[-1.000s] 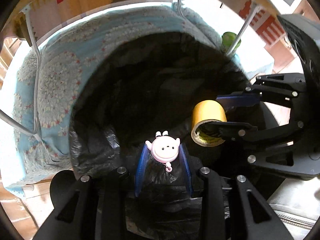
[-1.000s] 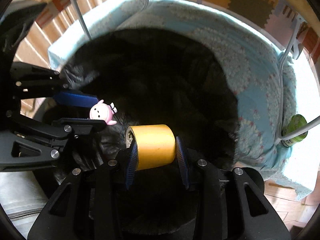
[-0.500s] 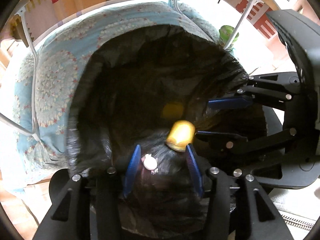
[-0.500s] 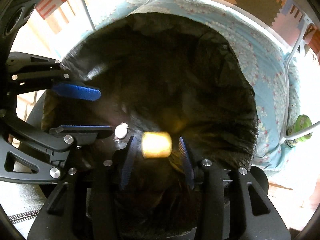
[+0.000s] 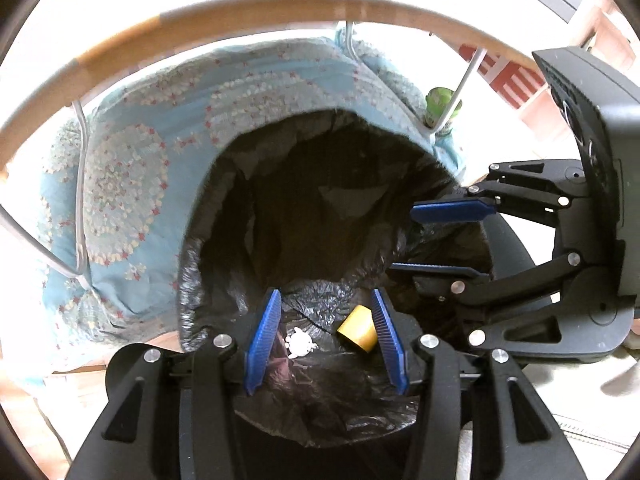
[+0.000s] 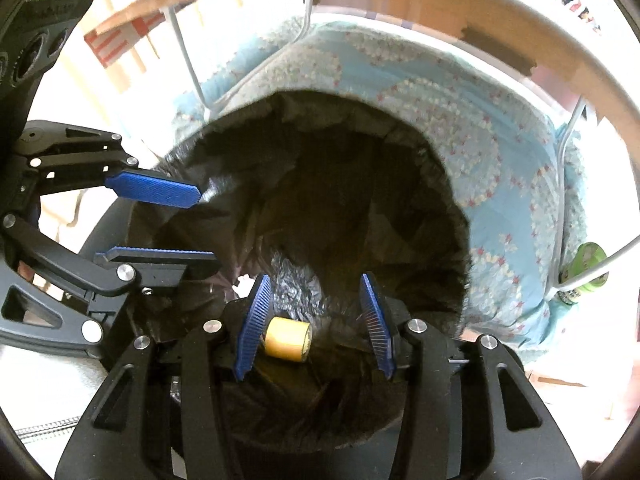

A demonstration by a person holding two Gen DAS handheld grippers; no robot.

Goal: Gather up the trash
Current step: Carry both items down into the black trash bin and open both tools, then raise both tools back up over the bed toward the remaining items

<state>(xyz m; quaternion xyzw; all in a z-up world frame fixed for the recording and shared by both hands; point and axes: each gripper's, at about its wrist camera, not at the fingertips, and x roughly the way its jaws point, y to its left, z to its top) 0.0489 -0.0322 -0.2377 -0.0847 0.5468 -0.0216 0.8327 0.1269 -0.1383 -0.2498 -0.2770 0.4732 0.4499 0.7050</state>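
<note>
Both my sets of fingers stand apart and empty over the black trash bag (image 5: 224, 280). Through my left gripper (image 5: 326, 336) I see the yellow tape roll (image 5: 357, 329) and the small pink-white toy (image 5: 300, 342) lying at the bottom of the bag, loose, close together. My right gripper (image 6: 316, 324) looks down on the same roll. The risk now, I judge: a finger catches the thin liner rim as I pull away, dragging the bag off the blue cushioned chair (image 5: 128, 184) and spilling what is inside.
</note>
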